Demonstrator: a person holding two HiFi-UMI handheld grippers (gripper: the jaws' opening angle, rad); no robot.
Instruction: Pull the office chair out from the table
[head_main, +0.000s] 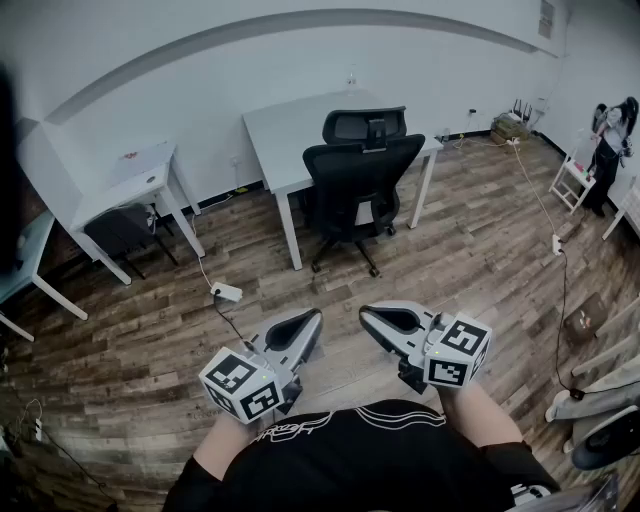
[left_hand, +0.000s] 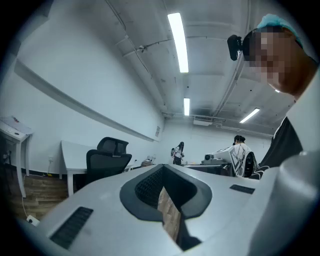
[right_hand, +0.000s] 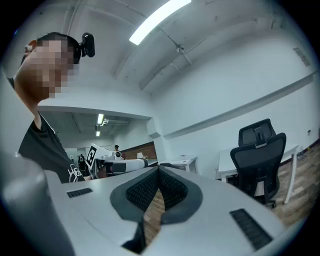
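Note:
A black office chair (head_main: 358, 182) with a headrest stands tucked against the front of a white table (head_main: 290, 125), its back toward me. It shows too in the left gripper view as the chair (left_hand: 106, 163) and in the right gripper view as the chair (right_hand: 259, 159). My left gripper (head_main: 314, 319) and right gripper (head_main: 366, 314) are held close in front of my body, well short of the chair, tips turned toward each other. Both are shut with nothing between the jaws.
A white power strip (head_main: 227, 291) and its cable lie on the wood floor between me and the table. A smaller white desk (head_main: 128, 186) with a dark chair stands at the left. A person (head_main: 610, 150) stands at the far right, beside a white rack.

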